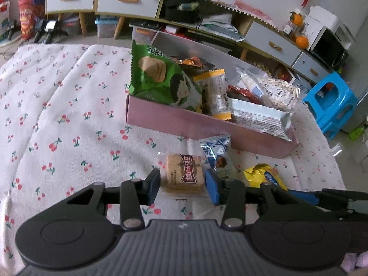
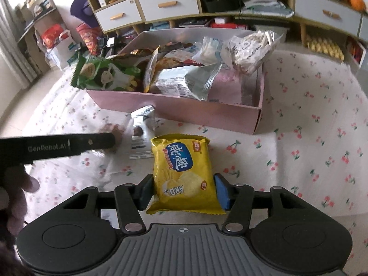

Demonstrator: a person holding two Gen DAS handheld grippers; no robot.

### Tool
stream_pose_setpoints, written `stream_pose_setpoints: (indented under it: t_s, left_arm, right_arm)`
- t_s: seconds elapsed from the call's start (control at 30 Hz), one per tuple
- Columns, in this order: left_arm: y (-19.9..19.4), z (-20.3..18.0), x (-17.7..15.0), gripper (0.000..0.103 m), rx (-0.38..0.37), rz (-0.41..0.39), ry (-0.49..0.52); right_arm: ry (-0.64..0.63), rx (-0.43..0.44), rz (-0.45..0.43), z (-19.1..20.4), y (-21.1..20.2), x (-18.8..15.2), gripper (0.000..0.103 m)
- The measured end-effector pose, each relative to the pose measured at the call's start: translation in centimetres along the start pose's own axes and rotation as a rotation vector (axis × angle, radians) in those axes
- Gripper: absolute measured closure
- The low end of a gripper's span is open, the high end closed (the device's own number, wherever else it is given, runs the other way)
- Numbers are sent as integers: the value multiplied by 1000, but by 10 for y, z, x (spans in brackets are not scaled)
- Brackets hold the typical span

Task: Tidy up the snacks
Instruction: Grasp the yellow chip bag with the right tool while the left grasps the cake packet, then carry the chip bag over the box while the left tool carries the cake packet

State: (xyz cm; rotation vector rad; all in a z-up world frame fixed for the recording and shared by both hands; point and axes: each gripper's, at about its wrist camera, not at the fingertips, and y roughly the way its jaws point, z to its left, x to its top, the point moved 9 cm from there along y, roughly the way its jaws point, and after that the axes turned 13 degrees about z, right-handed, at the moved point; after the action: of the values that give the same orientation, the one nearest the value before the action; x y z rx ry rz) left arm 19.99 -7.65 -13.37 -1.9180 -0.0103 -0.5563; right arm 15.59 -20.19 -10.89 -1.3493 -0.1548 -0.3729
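A pink box (image 1: 207, 127) (image 2: 184, 111) full of snack packets stands on the cherry-print cloth. My left gripper (image 1: 182, 185) has its jaws on either side of a clear-wrapped biscuit pack (image 1: 184, 173) lying on the cloth; contact is not clear. A blue-white packet (image 1: 218, 154) (image 2: 141, 133) lies just right of it. My right gripper (image 2: 182, 192) has its jaws on either side of a yellow cracker bag (image 2: 184, 170) (image 1: 264, 174) lying on the cloth, touching or nearly so. The left gripper's arm (image 2: 57, 147) shows in the right wrist view.
The box holds a green chip bag (image 1: 161, 78), a silver bag (image 2: 184, 80) and a seed bag (image 1: 278, 90). A cabinet with drawers (image 1: 115, 2) stands behind. A blue stool (image 1: 331, 105) is on the floor at the right.
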Motion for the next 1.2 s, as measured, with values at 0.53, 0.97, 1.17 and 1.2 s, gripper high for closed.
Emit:
stream_pose_setpoints:
  t_s: [0.53, 0.97, 1.17, 1.2]
  left_arm:
    - [-16, 7, -9, 68, -98, 49, -72]
    - [-33, 1, -12, 68, -68, 13, -17]
    - [-46, -4, -9, 68, -77, -18, 6]
    - [-48, -6, -8, 68, -84, -24, 7]
  right_arm:
    - [112, 22, 18, 3, -20, -6, 48]
    - [108, 12, -19, 14, -35, -6, 49]
    - [88, 16, -61, 23, -50, 0, 49]
    - [87, 22, -71, 25, -54, 1, 49]
